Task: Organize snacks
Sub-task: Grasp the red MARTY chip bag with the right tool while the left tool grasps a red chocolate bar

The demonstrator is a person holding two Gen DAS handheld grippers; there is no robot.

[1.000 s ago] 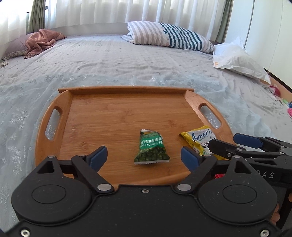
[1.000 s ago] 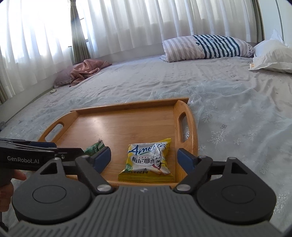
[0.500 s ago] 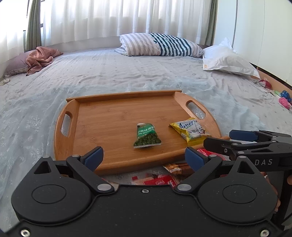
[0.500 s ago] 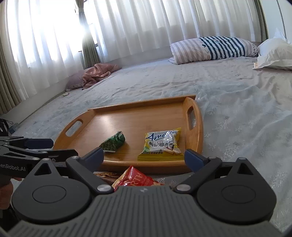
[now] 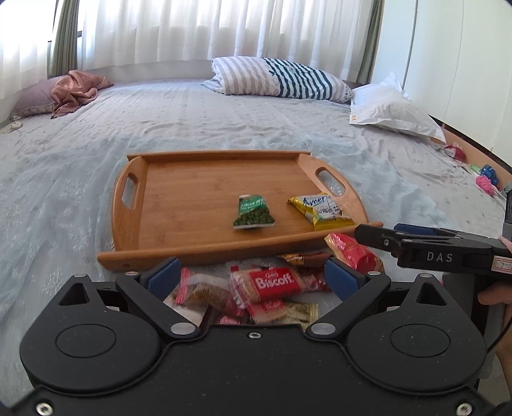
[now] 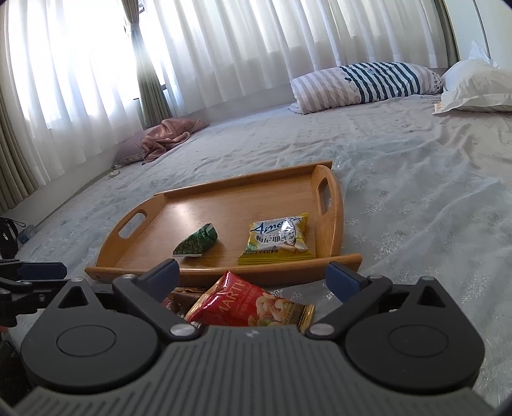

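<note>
While both grippers' fingers (image 5: pixel 163 276) stand apart, nothing between: wooden tray (image 5: pixel 204 246) on pale blue bed (image 5: pixel 64 198), striped pillow (image 5: pixel 281 78) near white curtains (image 5: pixel 192 28), snack pile (image 5: pixel 265 288) by tray.

A: Legible print, left wrist view?
B: "Biscoff", white on the red biscuit packet (image 5: pixel 270 283). "DAS", pale letters on the side of the right gripper (image 5: pixel 377 235).
A: On the tray?
B: Yellow packet (image 6: pixel 276 238) reads "Ame…" in blue script, rest lost in glare; Chinese characters below, not legible. Green packet (image 5: pixel 252 212): white print, too small.
A: Right wrist view?
B: "MARTH…" on the red bag (image 6: pixel 243 304), cut off by a fold.
</note>
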